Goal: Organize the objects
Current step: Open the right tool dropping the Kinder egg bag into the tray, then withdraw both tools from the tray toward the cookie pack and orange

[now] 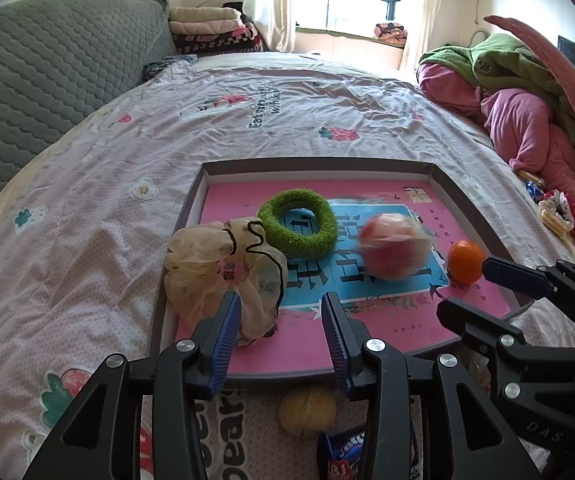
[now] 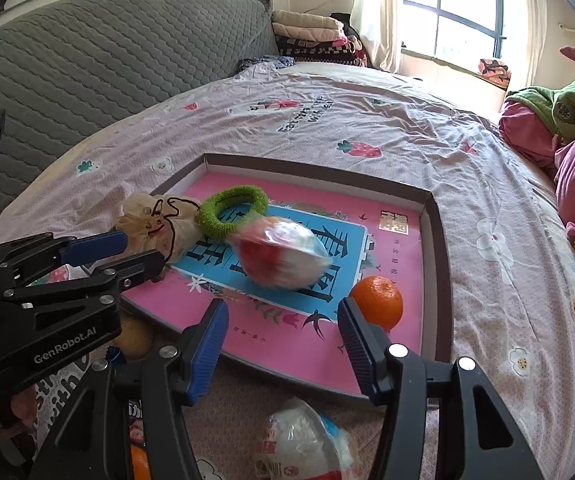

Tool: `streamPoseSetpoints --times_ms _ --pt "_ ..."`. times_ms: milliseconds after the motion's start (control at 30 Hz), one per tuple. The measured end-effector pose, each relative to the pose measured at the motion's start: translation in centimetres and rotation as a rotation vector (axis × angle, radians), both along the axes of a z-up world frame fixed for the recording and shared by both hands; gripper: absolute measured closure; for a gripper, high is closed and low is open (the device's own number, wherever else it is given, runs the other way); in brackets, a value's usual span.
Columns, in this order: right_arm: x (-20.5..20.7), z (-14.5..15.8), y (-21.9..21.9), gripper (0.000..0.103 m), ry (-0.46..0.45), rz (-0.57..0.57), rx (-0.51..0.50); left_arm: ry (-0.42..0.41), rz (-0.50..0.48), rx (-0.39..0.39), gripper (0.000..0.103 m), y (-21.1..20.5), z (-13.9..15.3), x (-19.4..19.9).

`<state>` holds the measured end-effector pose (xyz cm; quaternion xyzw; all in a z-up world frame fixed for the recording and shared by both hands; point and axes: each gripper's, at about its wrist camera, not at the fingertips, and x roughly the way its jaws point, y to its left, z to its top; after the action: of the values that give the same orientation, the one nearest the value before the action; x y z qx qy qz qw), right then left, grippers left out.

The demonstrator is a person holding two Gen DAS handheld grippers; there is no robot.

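- Both claws, left claw and right claw, stand apart, holding nothing.
- Inside the tray: scrunchie, green ring, blurred wrapped apple, orange.
- On the bed by the tray's near edge, a yellow fruit and snack packets wait.

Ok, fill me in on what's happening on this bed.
A person with a two-finger tool in each hand is sorting small things into a shallow pink-bottomed box tray on the bed. In it lie a cream gauze scrunchie, a fuzzy green hair ring, a small orange and a blurred, apparently rolling plastic-wrapped red-and-white item. The left tool and right tool both hover open, holding nothing.
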<state>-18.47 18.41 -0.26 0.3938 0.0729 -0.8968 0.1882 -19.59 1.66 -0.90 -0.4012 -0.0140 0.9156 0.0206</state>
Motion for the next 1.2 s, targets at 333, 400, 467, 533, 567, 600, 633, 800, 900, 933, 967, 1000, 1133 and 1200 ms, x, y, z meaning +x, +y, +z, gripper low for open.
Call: streamPoseSetpoints --times_ms 333,400,467,533,567,600,633,800,900,933,967,1000,1133,1200 --pt "1.3 1.6 0.7 0.047 0.055 -0.002 -0.024 0.028 0.005 -0.007 0.053 0.2 1.5 1.7" --pt "1.6 2.0 0.8 0.047 0.071 -0.002 -0.027 0.032 0.005 -0.009 0.052 0.3 1.8 2.0" --pt "2.0 2.3 0.9 0.047 0.087 0.000 -0.027 0.036 0.003 -0.011 0.052 0.5 2.0 2.4" --pt "2.3 2.6 1.1 0.047 0.100 -0.001 -0.034 0.040 0.001 -0.017 0.052 0.6 2.1 2.9" --pt "2.5 2.8 1.1 0.047 0.106 0.000 -0.039 0.042 0.001 -0.019 0.052 0.7 2.2 3.1" --pt "2.8 2.9 1.3 0.047 0.114 0.002 -0.045 0.041 -0.001 -0.020 0.052 0.8 2.3 3.3" --pt "3.1 3.1 1.4 0.047 0.122 0.005 -0.052 0.041 -0.002 -0.020 0.052 0.9 2.3 3.4" --pt "4.2 3.8 1.9 0.046 0.162 0.001 -0.049 0.041 -0.006 -0.026 0.052 1.0 2.6 4.2" --pt "4.6 4.0 2.2 0.046 0.166 -0.002 -0.059 0.042 -0.007 -0.028 0.052 1.1 2.8 4.7" --pt "4.8 4.1 2.4 0.046 0.169 -0.004 -0.065 0.043 -0.008 -0.030 0.052 1.1 2.9 4.9" --pt "4.9 4.2 2.4 0.046 0.172 -0.007 -0.068 0.044 -0.008 -0.031 0.052 1.1 2.9 5.0" --pt "5.1 4.3 2.4 0.046 0.174 -0.007 -0.071 0.045 -0.007 -0.033 0.052 1.1 3.0 5.2" --pt "5.6 4.6 2.7 0.046 0.185 -0.009 -0.080 0.049 -0.005 -0.037 0.052 1.1 3.5 5.8" --pt "5.9 4.8 2.8 0.046 0.192 -0.008 -0.081 0.052 -0.004 -0.040 0.052 1.1 3.6 6.1"
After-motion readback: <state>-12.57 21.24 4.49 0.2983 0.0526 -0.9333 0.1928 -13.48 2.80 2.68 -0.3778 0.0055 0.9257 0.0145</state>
